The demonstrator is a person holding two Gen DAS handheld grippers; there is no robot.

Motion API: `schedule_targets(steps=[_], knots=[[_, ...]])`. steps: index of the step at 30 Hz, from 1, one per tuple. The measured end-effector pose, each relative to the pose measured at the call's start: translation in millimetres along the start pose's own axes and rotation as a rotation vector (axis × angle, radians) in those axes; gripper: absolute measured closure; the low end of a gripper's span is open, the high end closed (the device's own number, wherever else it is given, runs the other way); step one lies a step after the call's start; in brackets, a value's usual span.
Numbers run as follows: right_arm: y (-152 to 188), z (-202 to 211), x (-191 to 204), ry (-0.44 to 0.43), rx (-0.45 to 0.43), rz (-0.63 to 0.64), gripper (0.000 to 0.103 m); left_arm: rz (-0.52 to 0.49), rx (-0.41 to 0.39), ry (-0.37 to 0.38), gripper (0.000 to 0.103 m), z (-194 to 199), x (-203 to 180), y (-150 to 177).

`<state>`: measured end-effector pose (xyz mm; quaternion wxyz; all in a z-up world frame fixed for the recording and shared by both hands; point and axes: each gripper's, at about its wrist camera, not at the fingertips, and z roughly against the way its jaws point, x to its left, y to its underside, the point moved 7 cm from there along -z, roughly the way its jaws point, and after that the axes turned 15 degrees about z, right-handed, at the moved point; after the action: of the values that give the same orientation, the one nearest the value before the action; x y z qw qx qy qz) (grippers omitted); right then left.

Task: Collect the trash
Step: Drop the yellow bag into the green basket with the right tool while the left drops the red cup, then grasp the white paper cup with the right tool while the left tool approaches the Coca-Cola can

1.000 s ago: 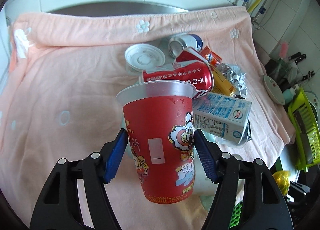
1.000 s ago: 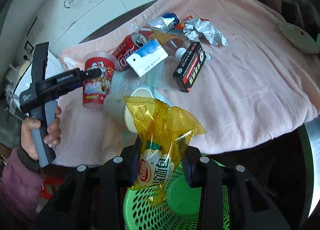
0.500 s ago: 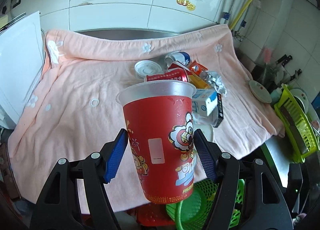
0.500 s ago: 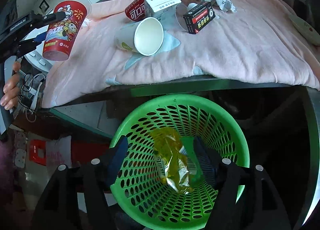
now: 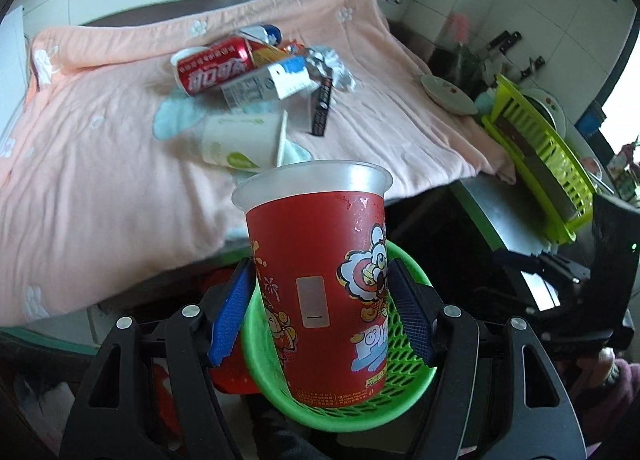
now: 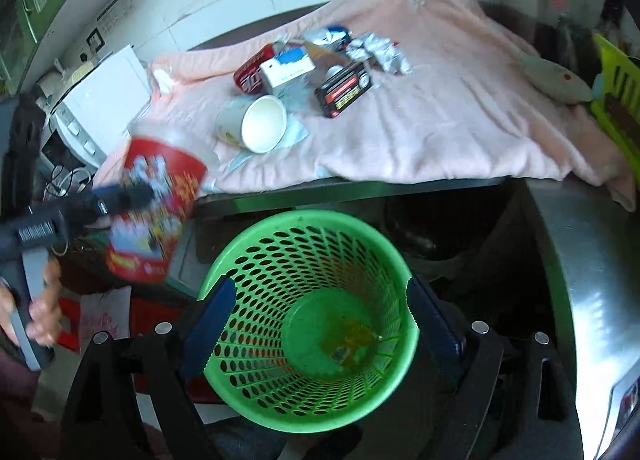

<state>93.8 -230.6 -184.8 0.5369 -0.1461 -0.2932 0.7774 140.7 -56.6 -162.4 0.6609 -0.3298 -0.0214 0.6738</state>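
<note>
The left gripper [image 5: 322,310] is clamped on a red cup [image 5: 320,280], blue pads pressed to both sides, cup upright w/ its clear rim on top. Seen from the left wrist, the cup hangs in front of the green basket [image 5: 416,376] – from the right wrist it looks off to the basket's left, blurred, so prob. not over the opening yet. The right gripper [image 6: 322,326] is spread wide w/ nothing between its fingers, hovering over the basket [image 6: 280,408]; a yellow wrapper [image 6: 352,340] lies at the bottom.

Step in hand, as I read it: carrying the cup to the basket. Next move calls for getting it above the mouth, then letting go – tipping first may help it drop clean.

Further back, on the pink cloth [image 6: 440,132], more trash waits: a white paper cup [image 6: 260,124] on its side, a black box [image 6: 346,90], a milk carton [image 6: 286,70], a red can [image 6: 252,74], crumpled foil [image 6: 380,52].
</note>
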Motion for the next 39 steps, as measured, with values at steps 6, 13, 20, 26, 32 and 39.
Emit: schedule_targets(steps=[6,13,20,26,32,39], knots=[[8,23,-18,0.037,-0.044,-0.049,0.018,-0.061,0.101,0.015,0.036,-37,-33,40],[20,35,-28,0.052,-0.057,-0.082,0.018,-0.073,0.171,0.025,0.025,-60,-49,60],[14,34,-23,0.043,-0.066,-0.071,0.018,-0.057,0.123,0.018,0.023,-48,-43,46],[-10,21,-11,0.015,-0.074,-0.030,0.017,-0.014,0.029,-0.025,0.023,-23,-16,13],[-46,1,9,-0.018,-0.082,0.043,0.016,0.055,-0.055,-0.066,0.023,3,24,-26],[-89,-23,33,-0.054,-0.075,0.146,0.015,0.127,-0.125,-0.110,0.023,26,71,-65]])
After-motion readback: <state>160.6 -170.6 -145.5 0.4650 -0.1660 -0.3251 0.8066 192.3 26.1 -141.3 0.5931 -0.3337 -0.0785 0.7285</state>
